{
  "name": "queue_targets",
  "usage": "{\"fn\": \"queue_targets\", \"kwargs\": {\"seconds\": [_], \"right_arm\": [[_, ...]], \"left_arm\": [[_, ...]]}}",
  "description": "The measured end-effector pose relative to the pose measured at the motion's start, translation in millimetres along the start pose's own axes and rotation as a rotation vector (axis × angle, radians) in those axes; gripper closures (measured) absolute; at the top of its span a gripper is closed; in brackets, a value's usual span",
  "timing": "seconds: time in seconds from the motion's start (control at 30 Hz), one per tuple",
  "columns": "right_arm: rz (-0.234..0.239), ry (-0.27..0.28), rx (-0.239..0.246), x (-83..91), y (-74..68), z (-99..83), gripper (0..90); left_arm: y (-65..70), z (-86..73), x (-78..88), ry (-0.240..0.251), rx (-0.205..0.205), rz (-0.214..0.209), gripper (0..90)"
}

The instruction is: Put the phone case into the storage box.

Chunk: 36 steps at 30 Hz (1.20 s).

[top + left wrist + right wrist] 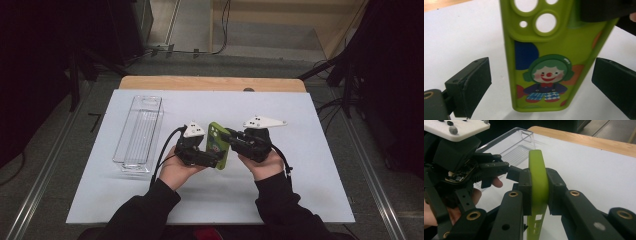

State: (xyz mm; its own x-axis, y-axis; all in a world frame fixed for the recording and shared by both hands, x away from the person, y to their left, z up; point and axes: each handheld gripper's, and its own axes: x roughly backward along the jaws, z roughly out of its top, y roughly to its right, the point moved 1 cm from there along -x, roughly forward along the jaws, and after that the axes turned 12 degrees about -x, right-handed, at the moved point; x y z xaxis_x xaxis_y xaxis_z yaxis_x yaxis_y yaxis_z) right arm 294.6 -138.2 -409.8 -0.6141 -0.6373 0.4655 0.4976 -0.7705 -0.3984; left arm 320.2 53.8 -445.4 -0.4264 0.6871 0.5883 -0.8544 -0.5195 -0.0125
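A lime-green phone case (218, 145) with a clown picture (546, 77) is held on edge above the white mat. My right gripper (226, 136) is shut on it, its pads (526, 187) pressing both faces of the case (538, 170) near the camera holes. My left gripper (217, 159) comes in from the left and is open. In the left gripper view its two jaws stand on either side of the case's lower end with a gap on each side. The left gripper's body (459, 162) appears in the right gripper view.
A clear plastic bin (140, 130) lies lengthwise on the left part of the white mat (300, 165). The wooden table edge (210, 83) runs along the far side. Dark equipment and cables stand on the floor around the table.
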Motion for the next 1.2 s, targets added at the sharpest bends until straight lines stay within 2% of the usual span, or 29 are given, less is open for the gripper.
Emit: {"fn": "queue_targets", "kwargs": {"seconds": [0.07,0.13,0.2,0.27,0.37,0.5,0.57,0.7,0.83,0.9,1.03,1.2], "right_arm": [[0.001,-0.003,-0.003,-0.4,0.1,-0.2,74.7],[0.002,-0.006,-0.002,-0.7,-1.2,-0.6,74.6],[0.008,-0.005,-0.005,-1.5,-2.5,-0.9,74.7],[0.016,-0.009,-0.008,-2.1,-4.0,-1.2,74.7],[0.024,-0.015,-0.005,-3.3,-7.5,-2.5,74.7],[0.035,-0.026,-0.017,-6.9,-10.0,-3.9,74.6],[0.049,-0.026,-0.03,-8.7,-10.3,-5.3,74.6],[0.062,-0.037,-0.05,-11.8,-10.7,-7.8,74.6],[0.062,-0.034,-0.052,-12.4,-10.8,-8.0,74.4],[0.065,-0.036,-0.058,-11.6,-10.5,-7.9,74.0],[0.071,-0.013,-0.029,-9.6,-8.9,-7.7,65.4],[0.095,-0.006,-0.058,-3.5,-2.8,-3.8,56.0]], "left_arm": [[1.9,1.0,0.1,0.0,-0.005,-0.003,2.7],[3.4,2.3,-0.5,0.004,-0.005,0.014,0.1],[4.0,2.9,-1.2,0.003,-0.014,0.0,0.0],[4.7,3.2,-1.2,0.009,-0.027,0.026,0.0],[4.9,4.4,-1.6,0.014,-0.022,0.013,0.1],[5.8,5.7,-1.7,0.013,-0.03,0.034,0.9],[6.0,5.9,-0.7,0.014,-0.034,0.027,3.7],[4.3,5.4,0.4,0.023,-0.022,0.047,13.5],[4.5,5.5,1.3,0.028,-0.036,0.06,15.1],[4.5,6.0,1.8,0.022,-0.036,0.052,15.5],[3.7,6.6,3.2,0.022,-0.038,0.06,15.8],[0.8,6.5,4.7,0.016,-0.026,0.058,15.8]]}}
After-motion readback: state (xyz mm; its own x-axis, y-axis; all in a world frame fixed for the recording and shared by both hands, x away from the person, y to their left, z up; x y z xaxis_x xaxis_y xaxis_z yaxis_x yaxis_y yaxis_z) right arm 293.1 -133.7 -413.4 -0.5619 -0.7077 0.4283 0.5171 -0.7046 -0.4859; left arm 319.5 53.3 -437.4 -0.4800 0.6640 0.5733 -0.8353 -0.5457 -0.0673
